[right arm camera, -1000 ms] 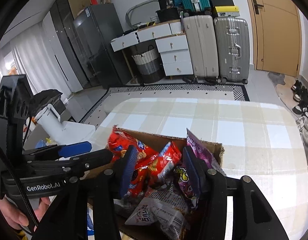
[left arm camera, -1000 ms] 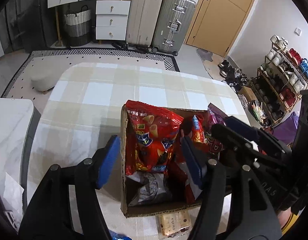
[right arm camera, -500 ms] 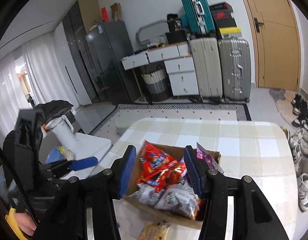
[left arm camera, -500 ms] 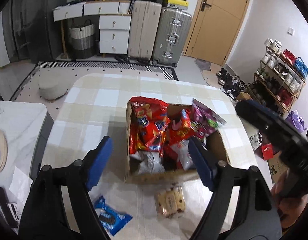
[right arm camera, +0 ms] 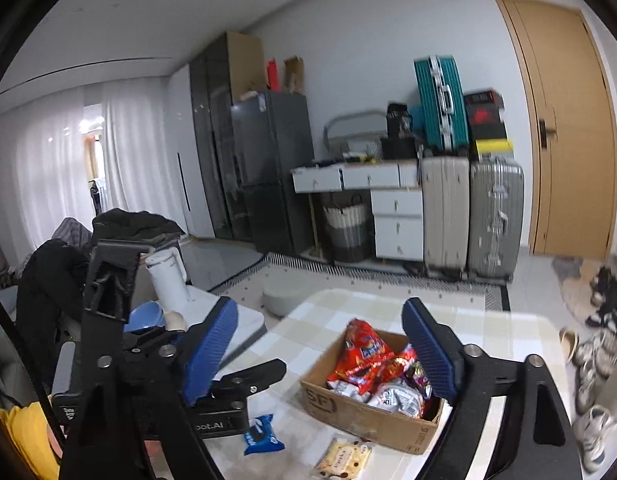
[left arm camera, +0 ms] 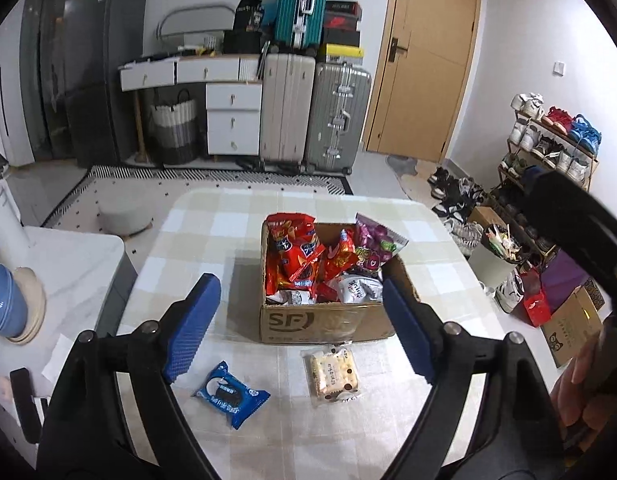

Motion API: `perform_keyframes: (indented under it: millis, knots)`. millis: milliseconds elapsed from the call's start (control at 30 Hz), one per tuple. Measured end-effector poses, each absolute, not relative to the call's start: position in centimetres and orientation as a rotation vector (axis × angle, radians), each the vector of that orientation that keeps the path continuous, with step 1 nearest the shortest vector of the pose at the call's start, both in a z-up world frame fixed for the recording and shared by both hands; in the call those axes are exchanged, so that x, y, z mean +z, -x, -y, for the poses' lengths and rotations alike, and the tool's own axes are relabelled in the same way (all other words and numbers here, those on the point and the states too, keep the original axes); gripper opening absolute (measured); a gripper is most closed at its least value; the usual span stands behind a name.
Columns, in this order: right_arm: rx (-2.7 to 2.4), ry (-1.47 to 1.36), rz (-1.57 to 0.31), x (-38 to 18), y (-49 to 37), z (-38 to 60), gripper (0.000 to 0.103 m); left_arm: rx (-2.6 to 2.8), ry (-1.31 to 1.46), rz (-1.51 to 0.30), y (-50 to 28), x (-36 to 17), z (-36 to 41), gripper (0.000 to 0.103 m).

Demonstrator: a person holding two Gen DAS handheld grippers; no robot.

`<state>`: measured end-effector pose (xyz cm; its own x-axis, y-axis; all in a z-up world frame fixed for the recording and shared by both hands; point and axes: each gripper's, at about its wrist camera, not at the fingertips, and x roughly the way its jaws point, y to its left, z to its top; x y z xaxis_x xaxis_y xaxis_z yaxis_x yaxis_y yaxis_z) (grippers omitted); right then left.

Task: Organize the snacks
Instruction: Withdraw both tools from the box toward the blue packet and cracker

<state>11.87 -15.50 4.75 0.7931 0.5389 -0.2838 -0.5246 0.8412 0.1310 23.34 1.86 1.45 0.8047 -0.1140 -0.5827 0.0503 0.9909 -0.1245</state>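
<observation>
Both grippers have pulled back and up from the box [left arm camera: 326, 322], which now sits farther off on the checked table [left arm camera: 212, 232], packed with snack bags [left arm camera: 292, 254]. Left gripper [left arm camera: 298, 322] and right gripper [right arm camera: 328, 354] are opening wide, nothing between their blue pads. Just before the box lie a blue cookie pack [left arm camera: 230, 394] and a pale biscuit pack [left arm camera: 332, 374].

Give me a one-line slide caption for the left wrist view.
Left gripper, jaws opening and empty, above a cardboard box full of snacks; blue cookie pack and biscuit pack wait outside.
</observation>
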Motion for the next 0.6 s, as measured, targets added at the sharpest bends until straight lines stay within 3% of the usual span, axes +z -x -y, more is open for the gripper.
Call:
perform_keyframes:
  millis: [200, 467, 600]
  knots:
    - [0.57, -0.05, -0.229, 6.5, -7.1, 15.6, 0.1, -0.104, 0.137, -0.592, -19.2, 3.6, -2.7, 0.083]
    - [0.597, -0.044, -0.167, 7.0, -2.0, 15.0, 0.102, -0.097, 0.172, -0.536, -14.5, 5.9, -4.6, 0.084]
    - [0.601, -0.064, -0.157, 7.2, -0.6, 15.1, 0.102, -0.075, 0.167, -0.502, -11.9, 6.6, -5.7, 0.093]
